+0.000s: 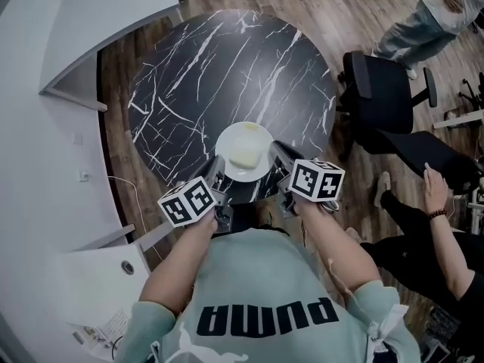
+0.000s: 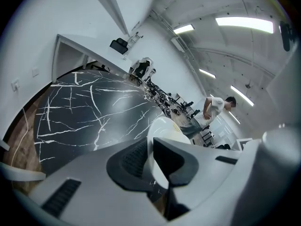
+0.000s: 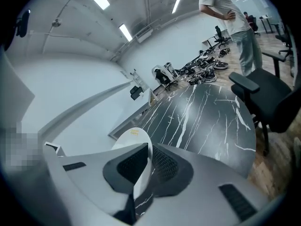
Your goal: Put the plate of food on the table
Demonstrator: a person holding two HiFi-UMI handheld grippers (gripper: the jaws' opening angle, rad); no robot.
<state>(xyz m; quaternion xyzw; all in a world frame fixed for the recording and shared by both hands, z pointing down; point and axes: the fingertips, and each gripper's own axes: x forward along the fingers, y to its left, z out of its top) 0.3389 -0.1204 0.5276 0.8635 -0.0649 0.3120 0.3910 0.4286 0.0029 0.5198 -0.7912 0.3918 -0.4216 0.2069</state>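
Observation:
A white plate (image 1: 243,152) carries a pale yellow block of food (image 1: 244,154). It hovers over the near edge of the round black marble table (image 1: 227,74). My left gripper (image 1: 215,174) is shut on the plate's left rim (image 2: 151,166), and my right gripper (image 1: 277,156) is shut on its right rim (image 3: 143,175). In both gripper views the plate's thin edge is pinched between the dark ribbed pads (image 2: 131,161), and the plate (image 3: 133,138) stands out beyond the jaws.
A black office chair (image 1: 382,97) stands right of the table. A seated person's arm and legs (image 1: 431,218) are at the right, and another person stands at the top right (image 1: 423,21). White counters (image 1: 45,89) curve along the left.

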